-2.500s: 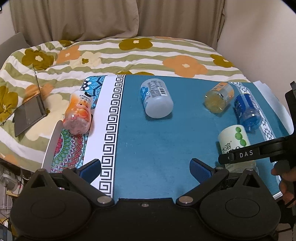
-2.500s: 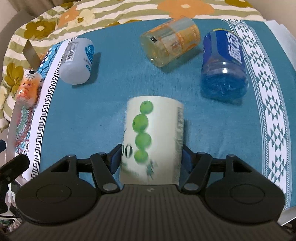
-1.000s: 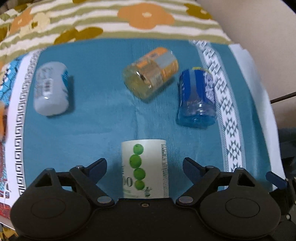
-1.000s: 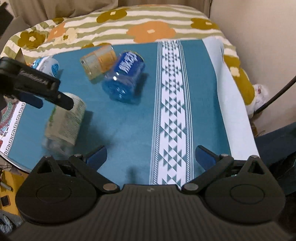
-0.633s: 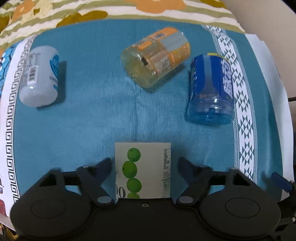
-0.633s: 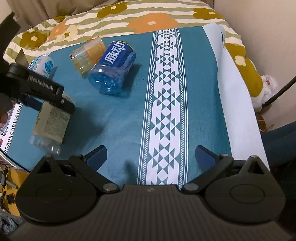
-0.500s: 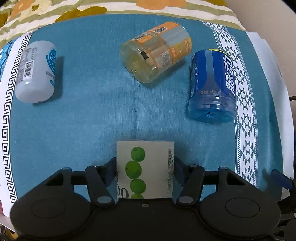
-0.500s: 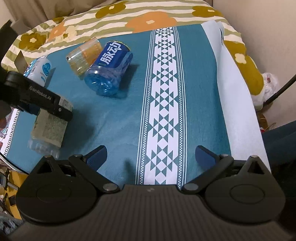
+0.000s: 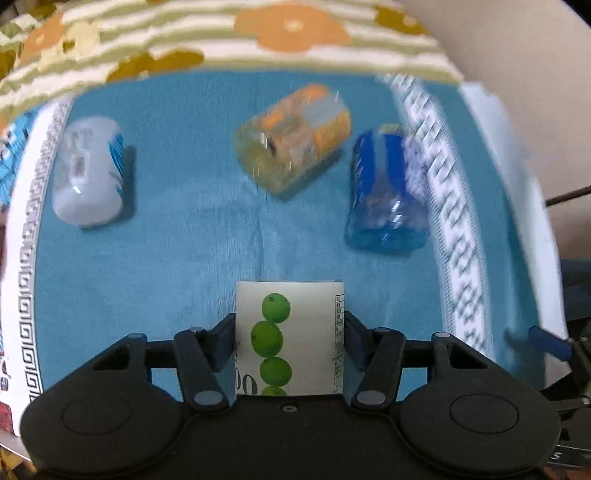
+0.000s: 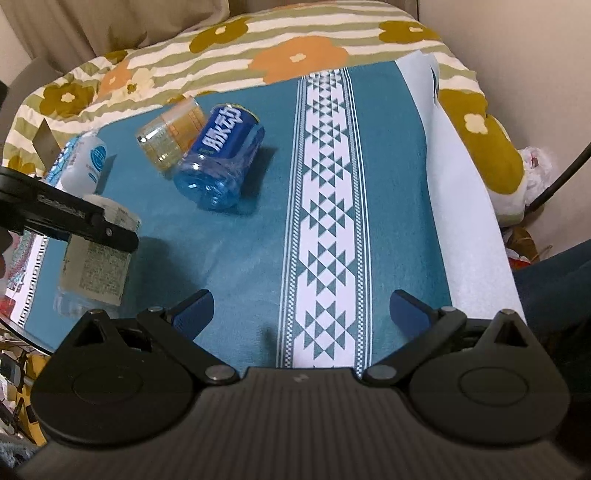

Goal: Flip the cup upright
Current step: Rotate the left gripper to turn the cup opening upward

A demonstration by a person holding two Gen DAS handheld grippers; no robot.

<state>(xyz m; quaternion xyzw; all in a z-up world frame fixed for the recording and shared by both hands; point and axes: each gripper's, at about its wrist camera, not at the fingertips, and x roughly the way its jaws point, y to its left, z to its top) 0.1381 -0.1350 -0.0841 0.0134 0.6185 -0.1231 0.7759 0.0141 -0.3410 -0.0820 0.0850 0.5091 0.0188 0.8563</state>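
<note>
Left gripper (image 9: 290, 334) newly clamping cup (image 9: 290, 338)

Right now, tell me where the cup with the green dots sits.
The green-dot cup is clamped between the left gripper fingers at the table's near edge, in front of the orange cup and blue cup; the right wrist view shows it far left.

Teal patterned cloth (image 10: 236, 266) lying over a table, floral striped bedspread (image 10: 295, 48) spreading behind the cloth, beige curtain (image 10: 92, 26) hanging beyond, plain wall (image 10: 517, 55) standing to its right.
</note>
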